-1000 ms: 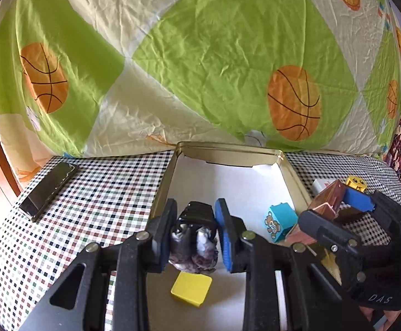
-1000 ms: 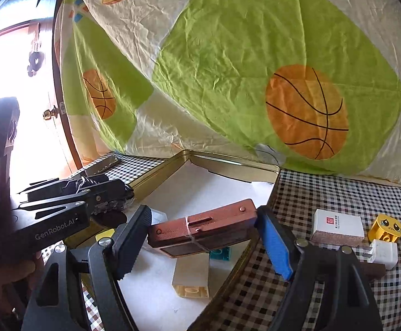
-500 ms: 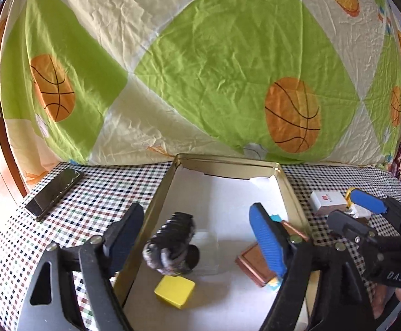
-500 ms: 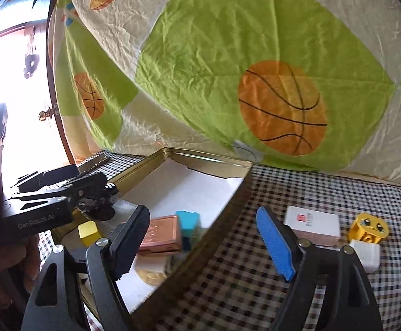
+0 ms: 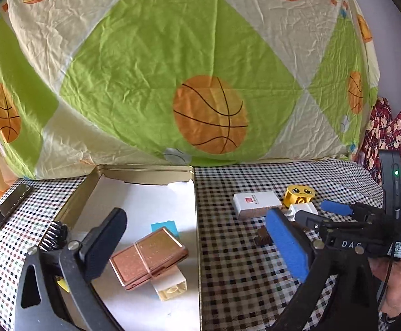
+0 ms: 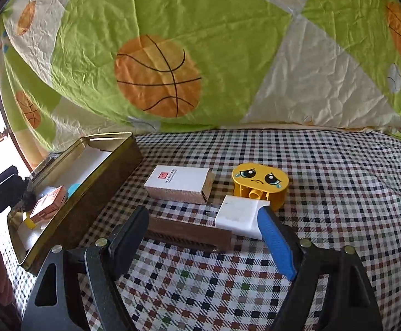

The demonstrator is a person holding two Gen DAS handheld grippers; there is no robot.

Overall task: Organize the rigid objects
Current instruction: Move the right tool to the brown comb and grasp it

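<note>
Left gripper [image 5: 197, 242] up close, jaws opening and nothing between them, hovering over the tin's [image 5: 145, 168] right wall. Inside the tin: copper case [image 5: 148, 257] at six o'clock, resting tilted on a cream block [image 5: 171, 287], teal block [image 5: 165, 225] just behind at twelve, a yellow block [image 5: 62, 285] peeking past the left finger at nine.

Right gripper [image 6: 204, 237] spread wide, gripping nothing, with a brown comb [image 6: 186, 233] lying on the checked cloth [image 6: 338, 179] between its fingers. White cube [image 6: 240, 218] touches the blue pad. Beyond, at eleven o'clock, a white box [image 6: 179, 182] with a red logo, print too small to read. At one o'clock, the yellow crying-face block [image 6: 260, 183]. The right gripper's body reads "DAS" in the left view. Basketball sheet [image 6: 159, 77] behind.
</note>
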